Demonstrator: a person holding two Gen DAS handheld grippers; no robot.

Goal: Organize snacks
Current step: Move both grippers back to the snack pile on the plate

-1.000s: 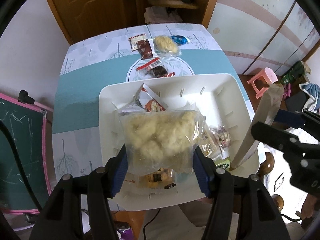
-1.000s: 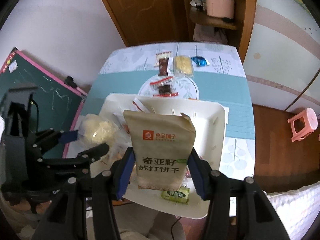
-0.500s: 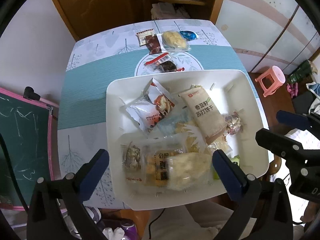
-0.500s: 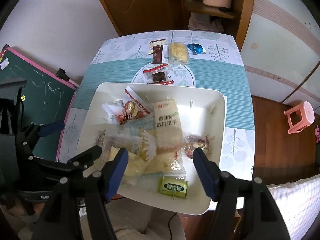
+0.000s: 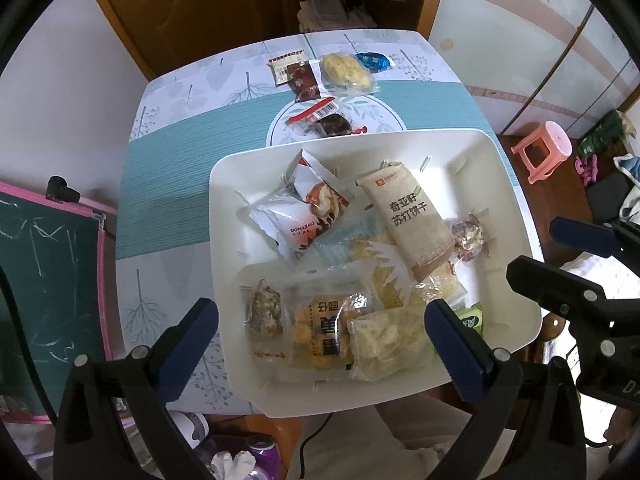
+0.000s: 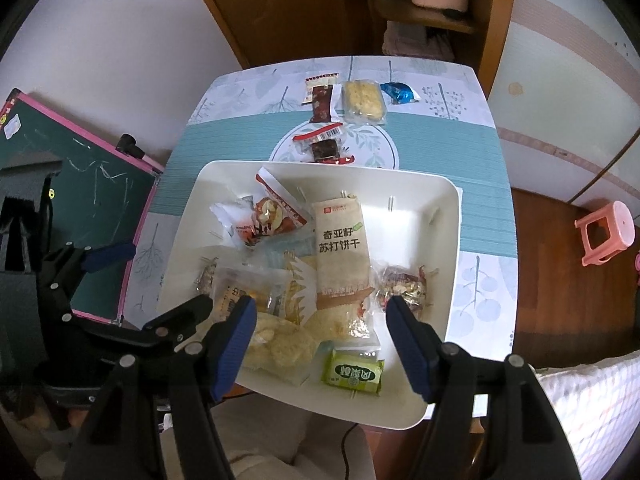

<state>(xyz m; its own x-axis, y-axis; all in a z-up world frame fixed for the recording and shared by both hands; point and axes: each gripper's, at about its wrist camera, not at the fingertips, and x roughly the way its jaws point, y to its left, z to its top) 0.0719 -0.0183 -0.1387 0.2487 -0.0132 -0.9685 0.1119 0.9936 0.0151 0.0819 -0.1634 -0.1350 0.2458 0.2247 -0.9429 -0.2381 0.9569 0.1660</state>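
Left wrist view is looking down on the surface (image 5: 168,184), covered with a teal and leaf-print cloth, with a big white tray (image 5: 516,216) sitting at its near edge. Inside the tray a heap of snack packets is lying: a long beige cracker pack (image 5: 412,220) is resting tilted across the middle, a white and red bun wrapper (image 5: 304,212) is lying to its left, a clear bag of pale crisps (image 5: 380,340) is sitting at the near side, and a small green packet (image 6: 354,372) is lying near the front corner. Beyond the tray, four more packets are waiting on the cloth, among them a yellow cake pack (image 5: 346,72) and a blue candy (image 5: 372,60). The left tool (image 5: 320,332) is hanging released above the near part of the tray, its jaws having just been opening, nothing pressed between them. The right tool (image 6: 318,344) is likewise hovering released over the tray, its jaws having just been widening, gripping nothing.
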